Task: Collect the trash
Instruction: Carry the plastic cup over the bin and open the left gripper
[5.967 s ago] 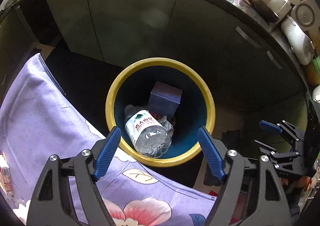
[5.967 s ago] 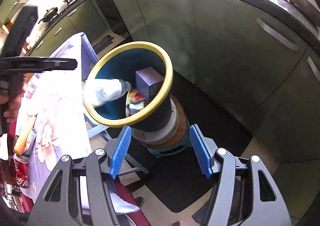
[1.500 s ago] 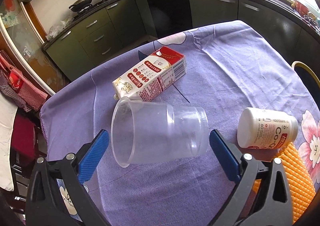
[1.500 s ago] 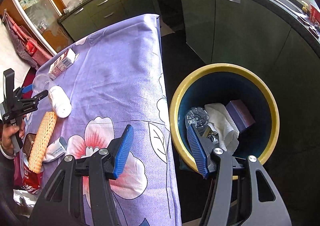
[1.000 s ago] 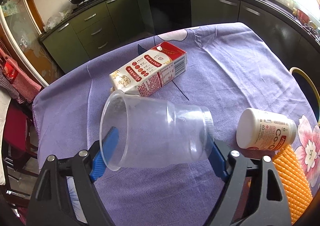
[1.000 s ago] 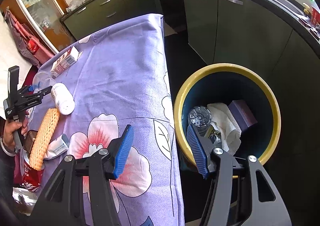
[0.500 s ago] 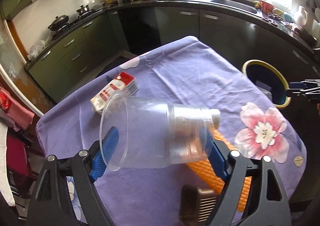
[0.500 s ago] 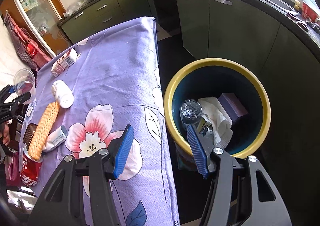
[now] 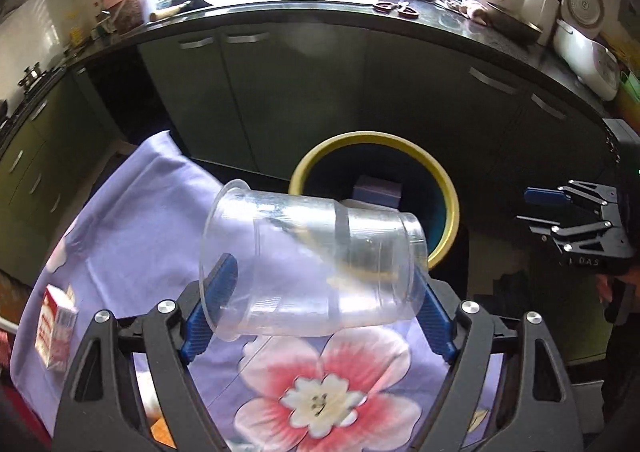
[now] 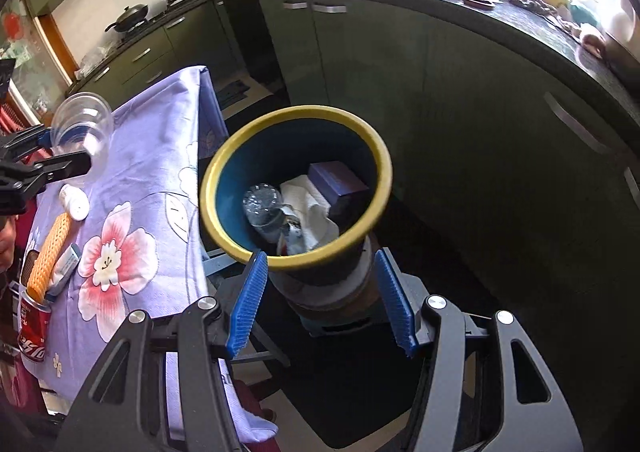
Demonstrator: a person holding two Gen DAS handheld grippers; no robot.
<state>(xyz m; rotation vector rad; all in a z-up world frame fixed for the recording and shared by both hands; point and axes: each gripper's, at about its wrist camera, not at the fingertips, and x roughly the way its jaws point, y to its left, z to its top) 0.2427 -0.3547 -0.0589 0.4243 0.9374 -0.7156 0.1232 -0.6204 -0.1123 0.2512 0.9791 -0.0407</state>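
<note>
Left wrist view: your left gripper [image 9: 320, 304] squeezes a clear plastic cup [image 9: 312, 264], lying sideways between the blue pads.
Cup place: up in the air over the table's far edge, near the bin [image 9: 446, 187] but not over its hole yet.
Right gripper [image 10: 322, 302]: wide apart, holding nothing, down by the bin's side.
Bin: a water bottle [image 10: 264, 205], white paper [image 10: 312, 207] and a purple box [image 10: 340, 181] are inside.
Could go wrong: if you let go now, the cup may hit the yellow rim [image 10: 384, 171] and bounce to the floor.
Why: the cup is light and round.
Also: squeeze too hard and the thin cup may crack or pop out.
Left on the table: white bottle [image 10: 75, 203], carton [image 9: 56, 326], red can [image 10: 32, 326].
</note>
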